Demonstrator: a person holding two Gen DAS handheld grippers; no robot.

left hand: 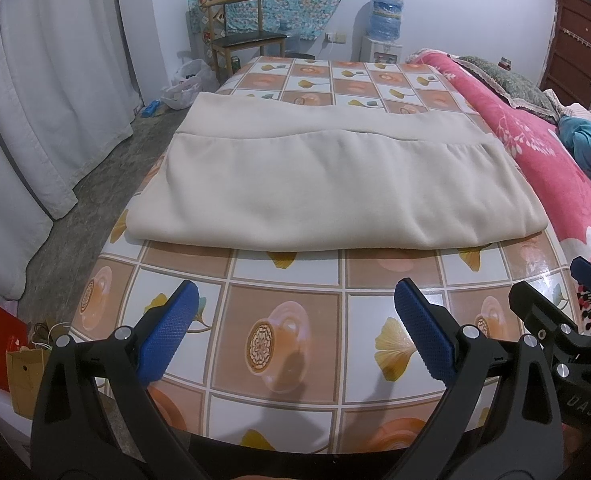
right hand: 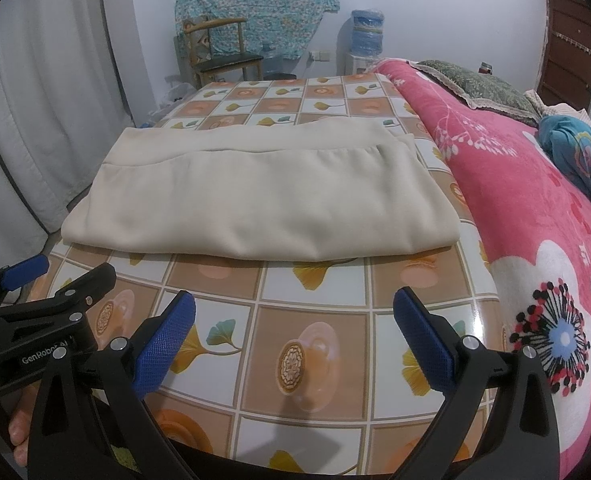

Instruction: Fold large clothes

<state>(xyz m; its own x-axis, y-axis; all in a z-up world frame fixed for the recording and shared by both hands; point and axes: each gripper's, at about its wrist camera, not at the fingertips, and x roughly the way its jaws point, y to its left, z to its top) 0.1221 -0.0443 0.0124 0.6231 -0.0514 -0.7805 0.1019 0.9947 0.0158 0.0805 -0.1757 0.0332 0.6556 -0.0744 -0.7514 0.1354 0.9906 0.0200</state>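
Observation:
A large beige garment (left hand: 295, 184) lies folded into a flat rectangle on the table (left hand: 287, 344) with the tile-and-leaf patterned cover; it also shows in the right wrist view (right hand: 263, 200). My left gripper (left hand: 295, 300) is open and empty, held above the table's near edge, short of the garment's folded front edge. My right gripper (right hand: 295, 308) is open and empty too, beside the left one at the near edge. Each gripper shows at the edge of the other's view, the right one (left hand: 567, 320) and the left one (right hand: 35, 304).
A bed with a pink floral blanket (right hand: 535, 208) borders the table's right side. White curtains (left hand: 47, 92) hang at the left. A wooden chair (left hand: 239, 28) and a water dispenser (left hand: 383, 28) stand at the back wall. Paper bags (left hand: 11, 352) sit on the floor at left.

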